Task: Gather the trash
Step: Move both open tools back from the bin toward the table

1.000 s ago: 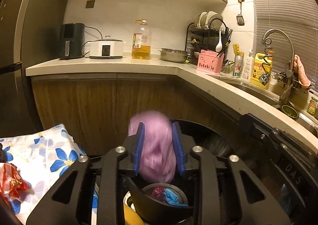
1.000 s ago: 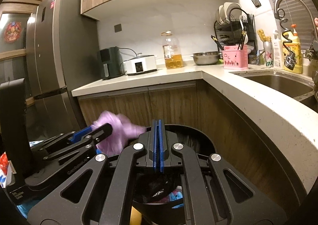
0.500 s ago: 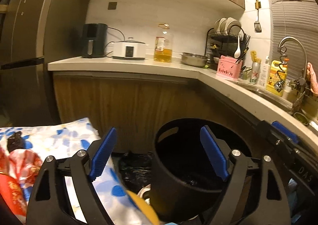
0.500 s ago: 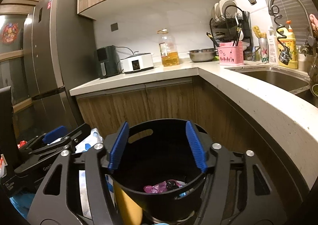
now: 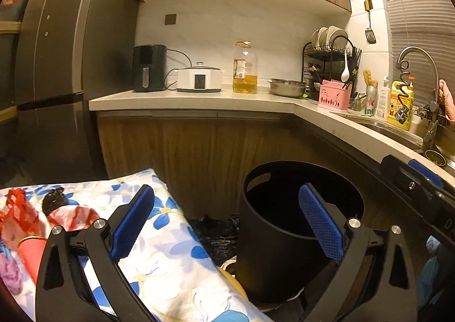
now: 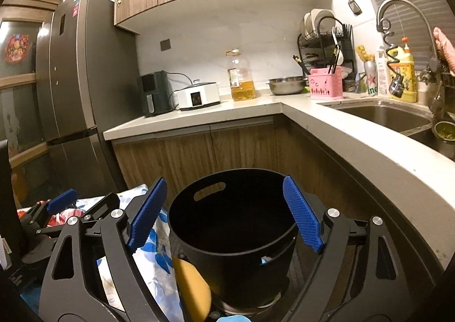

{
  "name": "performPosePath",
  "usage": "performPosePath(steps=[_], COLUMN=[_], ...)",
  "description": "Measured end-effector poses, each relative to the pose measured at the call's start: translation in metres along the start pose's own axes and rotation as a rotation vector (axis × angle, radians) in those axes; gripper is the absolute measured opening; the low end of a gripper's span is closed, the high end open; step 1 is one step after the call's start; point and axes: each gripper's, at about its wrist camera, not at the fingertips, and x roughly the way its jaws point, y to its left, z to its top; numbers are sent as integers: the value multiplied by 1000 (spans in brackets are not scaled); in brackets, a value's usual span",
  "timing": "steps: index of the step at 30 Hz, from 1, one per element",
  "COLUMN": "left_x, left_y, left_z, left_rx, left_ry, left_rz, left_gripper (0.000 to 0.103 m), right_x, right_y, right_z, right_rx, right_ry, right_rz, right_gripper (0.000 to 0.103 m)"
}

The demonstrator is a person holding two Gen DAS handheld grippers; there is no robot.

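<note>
A black trash bin (image 5: 270, 251) stands on the floor by the cabinets, dark inside. My left gripper (image 5: 227, 222) hovers just short of it, jaws opening wide, nothing between the blue pads. To its left a flowered cloth (image 5: 170, 253) bears red wrappers (image 5: 22, 216), a black crumpled scrap (image 5: 54, 199) and a purple piece (image 5: 10, 273). In the right wrist view my right gripper (image 6: 224, 212) hangs before the bin (image 6: 241, 273), jaws also opening and holding nothing. The left gripper (image 6: 61, 205) shows at that view's left edge.
The L-shaped counter (image 5: 199, 103) runs behind and right of the bin, with an air fryer, a cooker, an oil bottle (image 5: 244, 69) and a sink (image 6: 384, 117). A fridge (image 6: 71, 80) stands on the left. A yellow object (image 6: 193, 290) and a black bag (image 5: 213, 234) lie by the bin's foot.
The purple bag that my left gripper held over the bin is gone from its jaws. Both grippers went from shut to wide open and drew back from the bin.
</note>
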Motion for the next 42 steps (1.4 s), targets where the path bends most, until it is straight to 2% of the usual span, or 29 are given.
performPosePath(steps=[15, 42], left_x=[-44, -116], left_y=[18, 68], left_z=[-12, -35], left_rx=[-23, -74], left_ry=[-5, -35], left_rz=[32, 114], left_gripper=[97, 97], right_x=[-33, -89], right_y=[17, 75], right_z=[-8, -38], right_rx=[0, -22], right_ry=[-5, -16], right_rz=[-48, -7], right_gripper=[83, 83])
